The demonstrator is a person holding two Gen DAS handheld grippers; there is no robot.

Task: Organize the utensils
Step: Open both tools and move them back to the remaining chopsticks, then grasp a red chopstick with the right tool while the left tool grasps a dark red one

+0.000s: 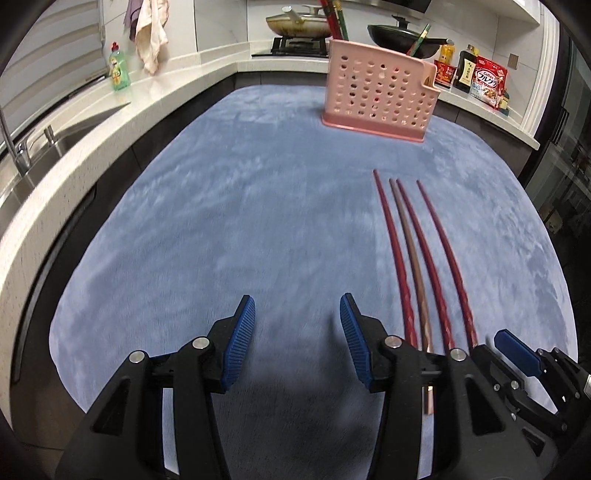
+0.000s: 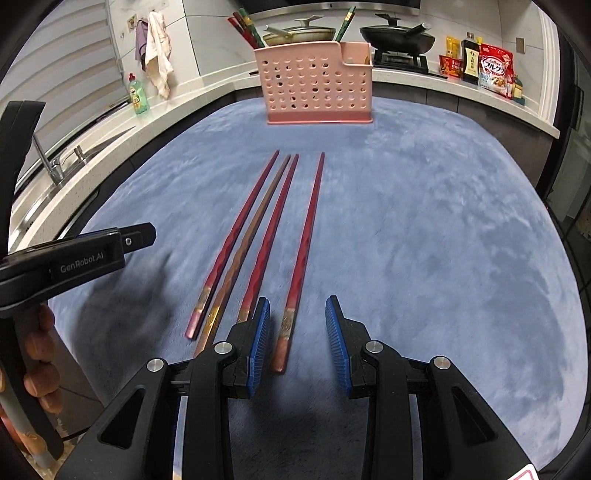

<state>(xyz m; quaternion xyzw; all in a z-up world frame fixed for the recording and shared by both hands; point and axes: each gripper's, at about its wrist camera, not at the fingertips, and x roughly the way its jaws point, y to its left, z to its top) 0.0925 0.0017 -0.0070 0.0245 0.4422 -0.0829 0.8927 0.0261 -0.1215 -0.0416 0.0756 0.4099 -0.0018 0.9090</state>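
Note:
Several red and brown chopsticks (image 2: 258, 236) lie side by side on the blue mat (image 2: 424, 229), pointing at a pink perforated utensil holder (image 2: 317, 85) at the far edge, which holds a few chopsticks. My right gripper (image 2: 297, 339) is open, its jaws on either side of the near end of the rightmost red chopstick (image 2: 306, 240), just above the mat. My left gripper (image 1: 297, 339) is open and empty, low over the mat left of the chopsticks (image 1: 417, 258). The holder (image 1: 376, 92) stands far ahead of it.
A white counter (image 1: 110, 122) wraps the mat, with a sink (image 1: 55, 144) and green soap bottle (image 1: 120, 70) at left. Pans on a stove (image 1: 303, 26) and bottles and packets (image 1: 476, 74) stand behind the holder. The left gripper's body (image 2: 74, 258) shows at left in the right wrist view.

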